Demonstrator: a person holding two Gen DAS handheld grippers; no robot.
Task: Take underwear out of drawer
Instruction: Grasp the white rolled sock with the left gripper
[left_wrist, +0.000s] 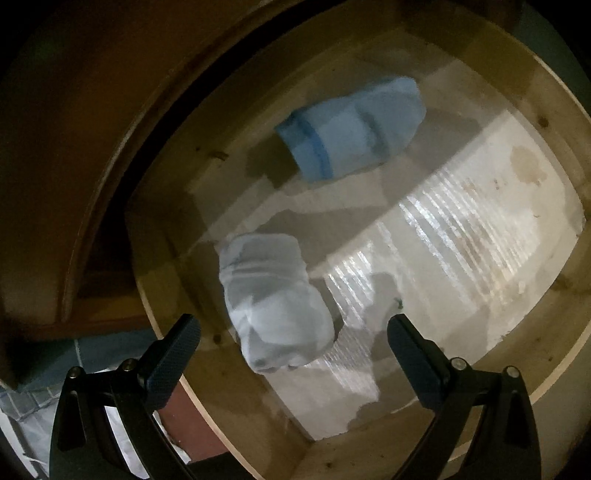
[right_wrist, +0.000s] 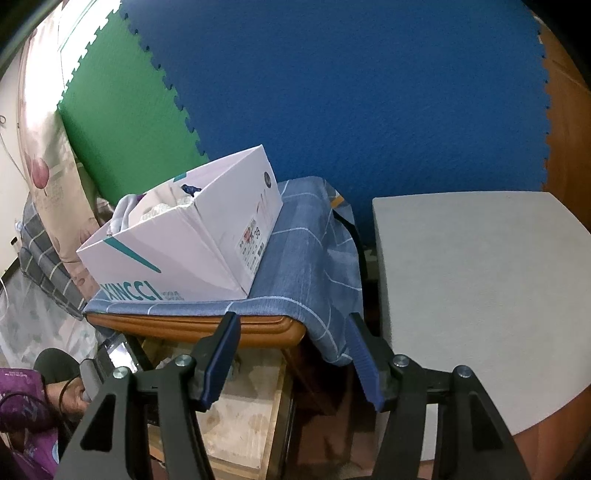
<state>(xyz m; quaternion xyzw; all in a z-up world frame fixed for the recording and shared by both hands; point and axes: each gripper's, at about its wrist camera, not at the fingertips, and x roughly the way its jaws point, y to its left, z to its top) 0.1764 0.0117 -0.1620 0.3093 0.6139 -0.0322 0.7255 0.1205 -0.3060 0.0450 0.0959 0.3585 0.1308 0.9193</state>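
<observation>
Left gripper (left_wrist: 293, 338) hangs wide open right over the pale rolled underwear (left_wrist: 275, 304) lying in the drawer (left_wrist: 561, 155), nothing pinched. A blue pair (left_wrist: 351, 129) sits further back. Right gripper (right_wrist: 293, 354) is open too, empty.

A lived-in home, probably a bedroom. Shown by a wooden drawer (left_wrist: 554, 155) pulled open, lined with pale paper and holding two rolled pieces of underwear (left_wrist: 351, 129), dim and a little blurred. Also by a checked blue cloth (right_wrist: 306, 266) draped over a brown piece of furniture, with a white cardboard box (right_wrist: 192, 243) of soft things on it. Interlocking foam mats (right_wrist: 332, 92) in blue and green against the wall behind, a flowered pillow (right_wrist: 40, 158) and plaid bedding (right_wrist: 40, 258) at the side.
</observation>
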